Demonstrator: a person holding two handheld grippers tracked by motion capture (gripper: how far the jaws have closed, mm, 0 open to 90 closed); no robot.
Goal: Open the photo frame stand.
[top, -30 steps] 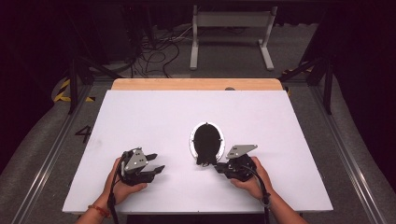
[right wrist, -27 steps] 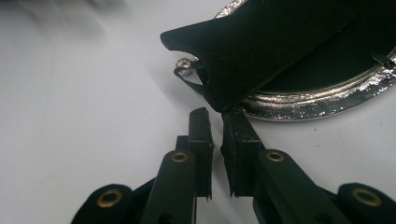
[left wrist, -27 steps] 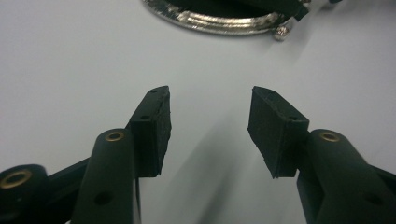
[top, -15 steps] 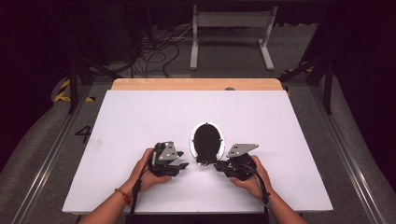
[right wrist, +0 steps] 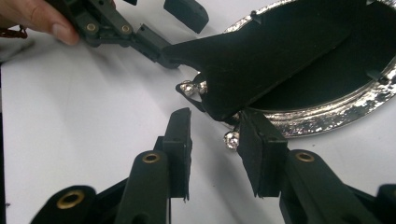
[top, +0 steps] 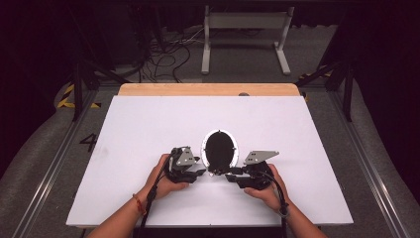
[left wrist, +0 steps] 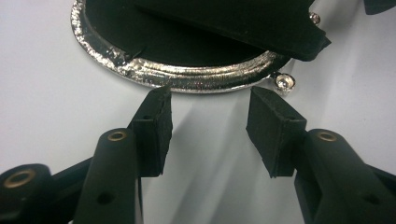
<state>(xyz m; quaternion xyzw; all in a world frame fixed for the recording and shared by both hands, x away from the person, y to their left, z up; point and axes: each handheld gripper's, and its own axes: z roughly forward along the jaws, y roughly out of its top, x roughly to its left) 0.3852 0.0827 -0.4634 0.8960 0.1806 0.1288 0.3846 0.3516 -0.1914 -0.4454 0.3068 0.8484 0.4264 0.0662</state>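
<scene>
Left gripper [top: 199, 172] has slid in to the oval frame [top: 219, 148], jaws half-open, empty; right gripper [top: 229, 176] just opened, apparently releasing the stand flap [right wrist: 261, 56].

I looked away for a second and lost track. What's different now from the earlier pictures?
The left gripper slid right across the table to the oval frame; its jaws stand open just short of the silver rim. The right gripper kept its place at the frame's near end, and its jaws have just been opening, with the black stand flap beside them, not pinched. The frame stayed put.
</scene>
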